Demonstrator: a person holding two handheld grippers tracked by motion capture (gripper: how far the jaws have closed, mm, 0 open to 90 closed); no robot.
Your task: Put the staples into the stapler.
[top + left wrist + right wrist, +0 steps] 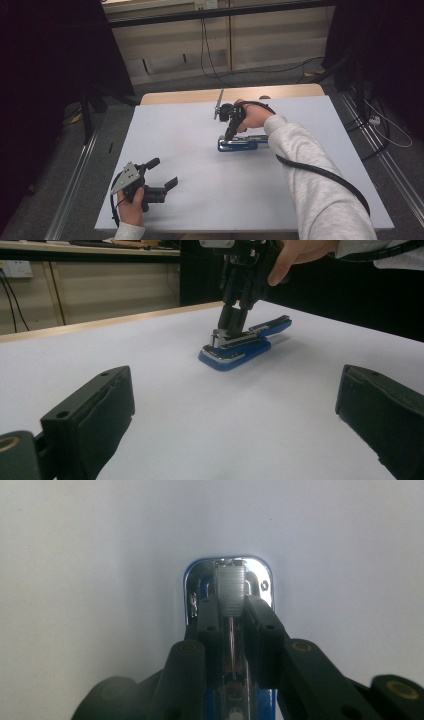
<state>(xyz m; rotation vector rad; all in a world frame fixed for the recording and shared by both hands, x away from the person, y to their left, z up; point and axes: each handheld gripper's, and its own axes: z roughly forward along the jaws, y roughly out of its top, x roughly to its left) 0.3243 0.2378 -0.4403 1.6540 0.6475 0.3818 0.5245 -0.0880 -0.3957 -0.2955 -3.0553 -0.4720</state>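
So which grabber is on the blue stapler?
The right gripper, reaching down at the far middle of the table, its fingers closed around the blue stapler. The left gripper hangs open near the table's front-left corner.

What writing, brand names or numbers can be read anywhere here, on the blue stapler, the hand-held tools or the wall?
None can be read.
Blue and chrome metal stapler: no legible marking in any view.
Black left gripper and black right gripper: no lettering shows.
White wall socket plate: too small and blurred to tell.
White table top: plain, no print.
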